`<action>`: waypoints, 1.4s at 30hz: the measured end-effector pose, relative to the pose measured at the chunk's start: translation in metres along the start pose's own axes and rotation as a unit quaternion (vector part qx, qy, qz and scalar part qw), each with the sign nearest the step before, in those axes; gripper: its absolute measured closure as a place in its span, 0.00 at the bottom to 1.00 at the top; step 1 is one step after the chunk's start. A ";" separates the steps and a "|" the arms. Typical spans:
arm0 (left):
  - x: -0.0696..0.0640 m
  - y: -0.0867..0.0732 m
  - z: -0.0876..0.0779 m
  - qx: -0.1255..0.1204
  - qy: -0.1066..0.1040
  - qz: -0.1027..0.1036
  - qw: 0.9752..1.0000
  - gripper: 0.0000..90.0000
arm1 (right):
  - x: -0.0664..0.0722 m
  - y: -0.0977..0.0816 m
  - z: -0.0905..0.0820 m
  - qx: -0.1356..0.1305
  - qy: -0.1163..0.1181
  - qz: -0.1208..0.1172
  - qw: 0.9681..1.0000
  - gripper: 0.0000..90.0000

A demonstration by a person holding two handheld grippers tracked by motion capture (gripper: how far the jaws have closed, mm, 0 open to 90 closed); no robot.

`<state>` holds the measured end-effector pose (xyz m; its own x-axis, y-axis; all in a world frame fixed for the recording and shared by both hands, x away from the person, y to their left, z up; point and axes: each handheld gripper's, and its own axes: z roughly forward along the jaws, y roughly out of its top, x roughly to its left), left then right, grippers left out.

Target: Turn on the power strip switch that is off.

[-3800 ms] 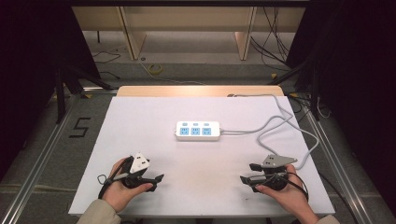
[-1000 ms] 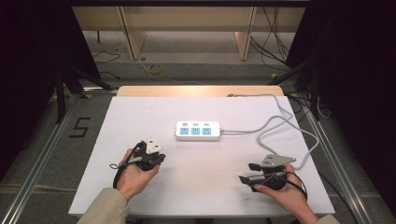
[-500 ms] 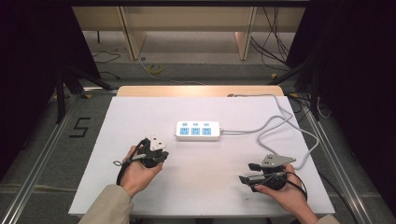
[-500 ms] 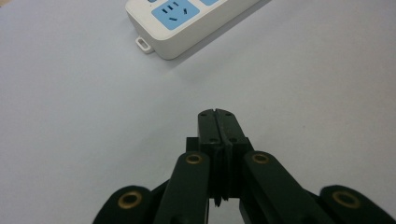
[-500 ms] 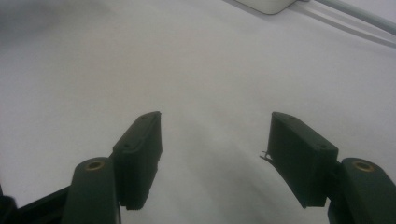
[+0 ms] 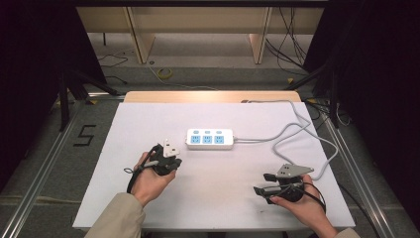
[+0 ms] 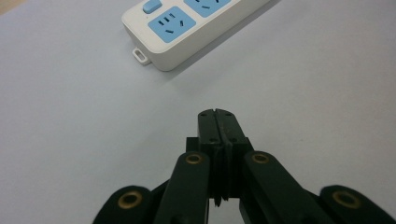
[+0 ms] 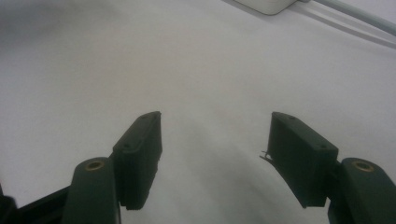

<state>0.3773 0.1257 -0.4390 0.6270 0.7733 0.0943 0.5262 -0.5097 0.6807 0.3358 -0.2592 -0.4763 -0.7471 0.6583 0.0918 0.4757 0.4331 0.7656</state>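
Observation:
A white power strip with blue sockets lies at the middle of the white table; its grey cable loops off to the right. My left gripper sits just left of and below the strip's left end, jaws shut with nothing between them. In the left gripper view the left gripper points at the power strip, a short way off. My right gripper rests near the table's front right, open and empty. The right gripper view has the right gripper over bare table, with the strip's corner far ahead.
The grey cable curls close to the right gripper's far side. A wooden board lines the table's back edge. Shelf legs and loose cables lie on the floor beyond. A "5" is marked on the floor at the left.
The left hand has carried its gripper up and to the right, toward the strip's left end. The right gripper has stayed put.

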 end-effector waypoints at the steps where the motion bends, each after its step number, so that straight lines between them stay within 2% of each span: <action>1: 0.000 0.001 0.000 0.000 -0.001 0.001 1.000 1.00 | 0.000 0.000 0.000 -0.001 0.000 0.001 1.000 0.40; 19: -0.003 0.012 0.006 0.004 0.000 0.010 1.000 1.00 | 0.000 0.000 0.000 0.000 0.001 0.001 1.000 0.40; 22: -0.002 0.016 0.006 0.008 0.000 0.019 1.000 1.00 | 0.000 0.000 0.000 0.000 0.000 0.001 1.000 0.40; 31: -0.002 0.022 0.009 0.009 0.001 0.022 1.000 1.00 | 0.000 0.000 0.000 -0.001 0.000 0.003 1.000 0.40; 42: -0.002 0.032 0.013 0.013 0.003 0.039 0.999 1.00 | 0.000 0.000 0.000 0.000 -0.001 0.003 1.000 0.40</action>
<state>0.4002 0.1028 -0.4263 0.6636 0.7329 0.1501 0.4903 -0.5777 0.6526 0.3360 -0.2596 -0.4763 -0.7434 0.6620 0.0955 0.4803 0.4290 0.7651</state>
